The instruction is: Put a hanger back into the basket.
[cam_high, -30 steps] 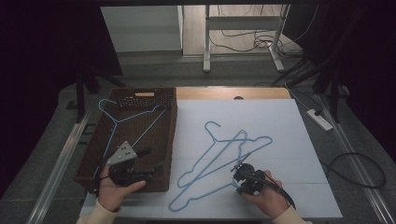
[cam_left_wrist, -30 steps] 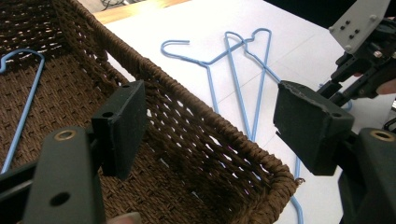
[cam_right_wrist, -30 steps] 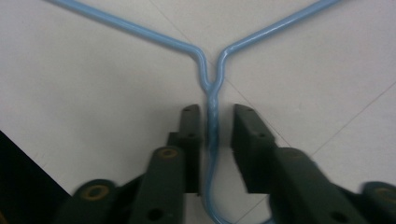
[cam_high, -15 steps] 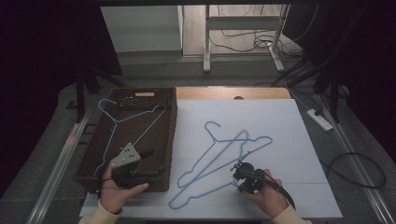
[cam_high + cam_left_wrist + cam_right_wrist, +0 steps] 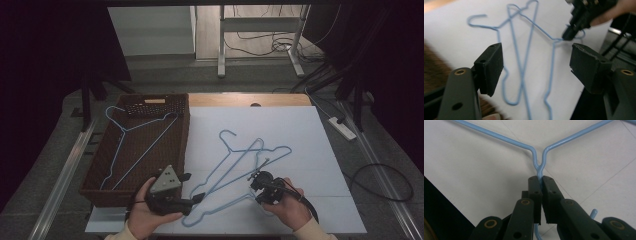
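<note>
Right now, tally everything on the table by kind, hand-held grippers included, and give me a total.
Blue wire hangers: 3, one in the basket, two overlapping on the white sheet, one of them clamped at its neck by the right gripper
Brown wicker basket: 1
White sheet: 1
Grippers: 2, counting the left gripper
Total: 7

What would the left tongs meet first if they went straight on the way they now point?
Probably the blue hangers lying on the white sheet; the open left tongs frame their wires, though depth is unclear.

The right gripper (image 5: 541, 183) clamps the blue hanger's (image 5: 541, 162) neck, seemingly over white board (image 5: 486, 175).
</note>
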`<action>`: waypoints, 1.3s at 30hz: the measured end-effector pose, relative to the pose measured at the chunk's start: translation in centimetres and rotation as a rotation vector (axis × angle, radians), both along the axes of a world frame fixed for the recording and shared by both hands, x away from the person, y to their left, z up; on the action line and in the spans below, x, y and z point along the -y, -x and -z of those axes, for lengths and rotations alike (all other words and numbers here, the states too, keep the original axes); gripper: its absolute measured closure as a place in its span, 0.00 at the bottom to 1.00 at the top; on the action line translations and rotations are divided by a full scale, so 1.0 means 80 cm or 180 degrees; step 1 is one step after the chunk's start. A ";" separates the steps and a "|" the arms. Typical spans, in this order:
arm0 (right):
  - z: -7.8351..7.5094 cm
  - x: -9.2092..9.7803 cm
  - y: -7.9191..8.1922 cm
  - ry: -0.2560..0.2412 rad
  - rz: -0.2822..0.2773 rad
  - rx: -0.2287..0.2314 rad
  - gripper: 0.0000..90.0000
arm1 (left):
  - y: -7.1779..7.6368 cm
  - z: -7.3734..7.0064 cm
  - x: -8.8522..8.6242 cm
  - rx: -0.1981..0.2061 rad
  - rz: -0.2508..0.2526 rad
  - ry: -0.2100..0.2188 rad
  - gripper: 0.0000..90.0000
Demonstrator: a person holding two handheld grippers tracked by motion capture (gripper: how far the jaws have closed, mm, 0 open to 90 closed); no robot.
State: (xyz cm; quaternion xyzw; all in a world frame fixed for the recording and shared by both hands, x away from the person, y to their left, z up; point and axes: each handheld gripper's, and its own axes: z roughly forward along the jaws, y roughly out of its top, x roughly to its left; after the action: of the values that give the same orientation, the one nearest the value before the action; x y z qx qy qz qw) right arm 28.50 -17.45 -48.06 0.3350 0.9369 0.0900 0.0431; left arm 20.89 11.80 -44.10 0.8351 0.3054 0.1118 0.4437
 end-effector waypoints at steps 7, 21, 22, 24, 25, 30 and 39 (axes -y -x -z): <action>-0.004 -0.001 0.000 0.0009 -0.0015 0.0011 0.96 | -0.002 0.021 0.033 -0.0126 0.0148 -0.0158 0.31; -0.007 -0.001 0.001 0.0009 -0.0047 0.0015 0.96 | -0.011 0.067 0.091 -0.0250 0.0377 -0.0554 0.34; -0.008 -0.001 0.002 0.0017 -0.0059 0.0035 0.96 | -0.013 0.070 0.094 -0.0272 0.0390 -0.0568 0.34; -0.009 -0.002 0.003 0.0014 -0.0065 0.0035 0.96 | -0.018 0.079 0.102 -0.0299 0.0416 -0.0636 0.36; -0.009 -0.002 0.003 0.0014 -0.0065 0.0035 0.96 | -0.018 0.079 0.102 -0.0299 0.0416 -0.0636 0.37; -0.011 -0.003 0.004 -0.0005 -0.0076 0.0043 0.96 | -0.033 0.095 0.113 -0.0378 0.0423 -0.0761 0.45; -0.020 -0.002 0.007 -0.0059 -0.0083 0.0092 0.96 | -0.040 0.102 0.124 -0.0441 0.0489 -0.0851 0.60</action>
State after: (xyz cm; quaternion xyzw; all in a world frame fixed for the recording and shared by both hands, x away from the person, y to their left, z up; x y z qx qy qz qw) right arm 27.97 -17.27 -46.43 0.3219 0.9396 0.1041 0.0523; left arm 24.12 1.88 -52.28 0.9133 0.2529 0.0594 0.3137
